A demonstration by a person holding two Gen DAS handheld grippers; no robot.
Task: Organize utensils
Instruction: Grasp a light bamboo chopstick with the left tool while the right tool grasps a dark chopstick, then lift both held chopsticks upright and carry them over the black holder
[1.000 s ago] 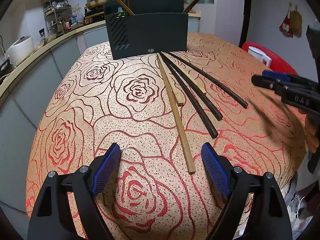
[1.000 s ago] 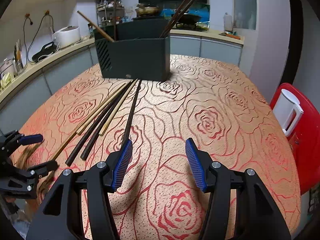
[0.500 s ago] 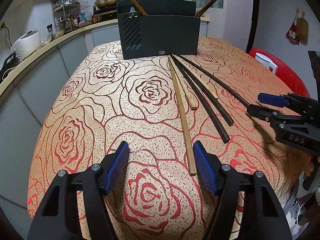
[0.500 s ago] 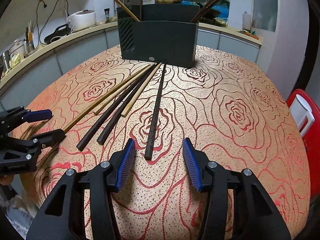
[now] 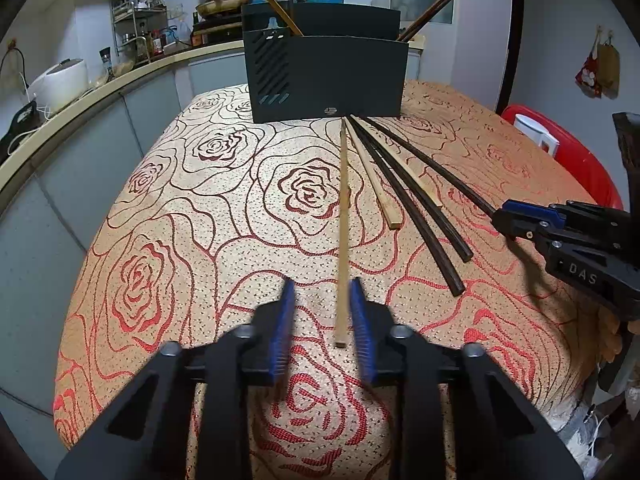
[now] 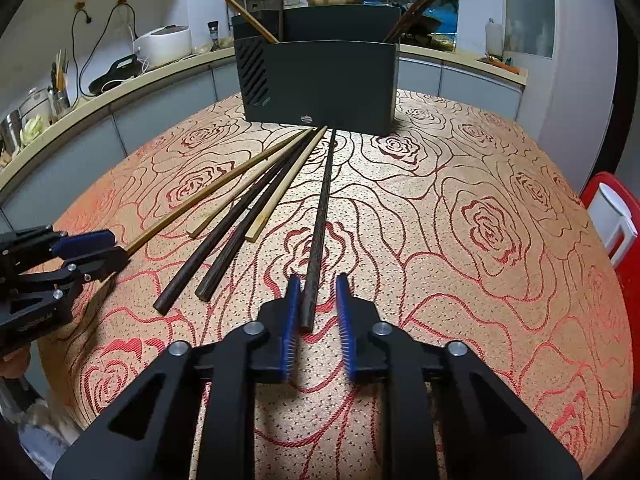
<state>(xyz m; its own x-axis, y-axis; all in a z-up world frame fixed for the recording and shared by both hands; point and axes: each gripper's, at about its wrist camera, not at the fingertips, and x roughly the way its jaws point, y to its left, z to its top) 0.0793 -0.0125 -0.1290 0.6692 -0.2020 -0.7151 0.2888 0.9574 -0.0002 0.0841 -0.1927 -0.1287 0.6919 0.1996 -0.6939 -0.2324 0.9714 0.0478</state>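
We see a rose-patterned cloth (image 5: 208, 240) covering the surface. Far left, a white rice cooker (image 6: 164, 45) sits on the curved counter (image 5: 100, 92), near a wire rack (image 5: 138, 28) of jars. At right stands a red stool (image 5: 580, 160) bearing a white object (image 6: 614, 220).

1. We see bare tablecloth (image 5: 168, 240) left of the chopsticks (image 5: 404, 204), wide enough for a gripper.
2. The cloth is bare on the right too (image 6: 500, 220).
3. The holder (image 5: 326, 76) blocks the far edge, with sticks leaning out of its top.
4. The chopsticks fan out close together, with little room between them.
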